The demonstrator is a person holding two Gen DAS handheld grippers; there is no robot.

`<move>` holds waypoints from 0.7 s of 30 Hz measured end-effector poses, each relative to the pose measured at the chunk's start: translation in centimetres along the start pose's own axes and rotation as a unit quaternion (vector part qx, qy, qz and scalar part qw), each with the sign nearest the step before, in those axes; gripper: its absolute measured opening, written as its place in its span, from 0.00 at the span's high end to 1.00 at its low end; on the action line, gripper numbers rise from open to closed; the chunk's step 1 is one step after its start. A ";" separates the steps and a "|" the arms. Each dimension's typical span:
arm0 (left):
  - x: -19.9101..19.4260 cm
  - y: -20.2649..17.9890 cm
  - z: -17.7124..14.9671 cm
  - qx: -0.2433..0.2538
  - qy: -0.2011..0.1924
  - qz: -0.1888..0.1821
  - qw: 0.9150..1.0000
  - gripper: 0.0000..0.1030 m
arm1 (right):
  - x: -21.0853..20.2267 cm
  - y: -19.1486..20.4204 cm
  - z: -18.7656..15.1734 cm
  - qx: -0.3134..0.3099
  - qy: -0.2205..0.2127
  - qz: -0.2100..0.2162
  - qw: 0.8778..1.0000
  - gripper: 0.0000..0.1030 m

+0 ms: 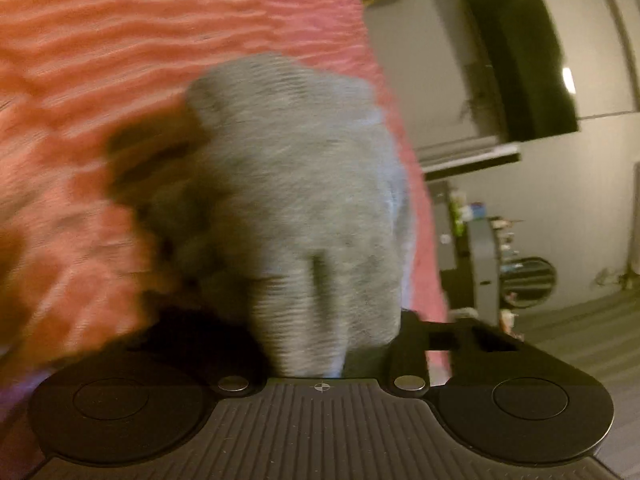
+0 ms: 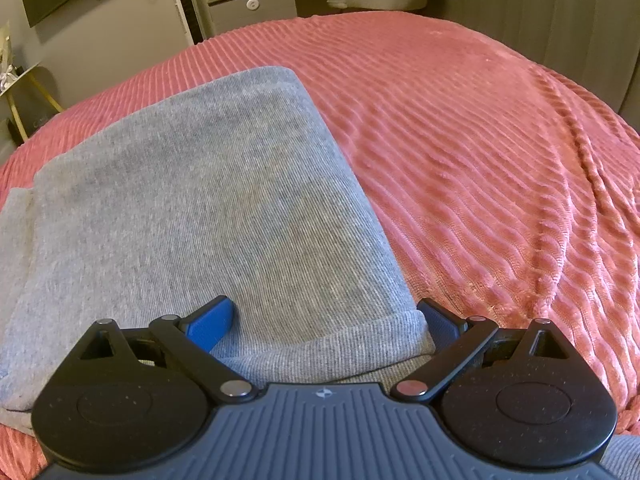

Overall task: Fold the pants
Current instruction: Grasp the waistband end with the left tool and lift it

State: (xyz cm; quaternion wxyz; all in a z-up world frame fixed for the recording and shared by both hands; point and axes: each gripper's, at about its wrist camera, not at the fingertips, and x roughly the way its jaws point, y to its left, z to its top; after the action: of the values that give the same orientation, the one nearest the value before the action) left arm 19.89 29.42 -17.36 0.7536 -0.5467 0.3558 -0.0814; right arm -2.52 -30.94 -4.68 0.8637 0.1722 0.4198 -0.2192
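- Your left hand-held gripper [image 1: 320, 344] is pinching a bunched fold of the grey pants [image 1: 288, 184]; the cloth is filling the space between its fingers and hiding the pads, and the whole left wrist view is blurring.
- In that view the pants are rising as a gathered lump from the gripper's mouth, with the pink ribbed bedspread [image 1: 100, 60] lying behind and to the left of them.
- Your right hand-held gripper [image 2: 324, 328] is standing spread wide, its blue fingers [image 2: 210, 326] sitting apart on either side of a ribbed cuff or hem of the pants [image 2: 192, 208].
- The left blue pad is resting on the grey cloth; the right one is sitting just beside the cuff's edge, and neither is squeezing the fabric.
- In the right wrist view the pants are lying flat on the bedspread [image 2: 480, 140] toward the bed's left side, in smooth stacked layers with a lower layer's edge showing at the far left.
- A dark screen [image 1: 520, 60] is hanging on the wall beyond the bed.
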 end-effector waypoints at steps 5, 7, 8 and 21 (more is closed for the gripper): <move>-0.2 0.0 0.2 -0.004 0.002 -0.007 1.000 0.79 | -0.1 0.0 0.0 -0.001 0.000 -0.001 1.000 0.06; -0.6 0.0 -0.1 -0.004 0.002 -0.008 1.000 0.80 | -0.1 0.0 0.0 -0.001 -0.001 -0.001 1.000 0.06; -0.4 -0.4 -0.1 -0.004 0.002 -0.009 1.000 0.80 | -0.1 0.0 0.0 -0.001 -0.001 -0.001 1.000 0.06; -3.7 -6.7 -2.1 0.083 -0.016 -0.036 0.996 0.81 | -0.9 0.2 0.4 -0.011 0.005 0.004 1.000 0.06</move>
State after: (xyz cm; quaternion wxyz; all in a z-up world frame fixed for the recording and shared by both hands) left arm 17.62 27.14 -10.10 0.7989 -0.4957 0.3154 -0.1288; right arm -2.67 -30.76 -3.77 0.8643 0.1652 0.4261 -0.2099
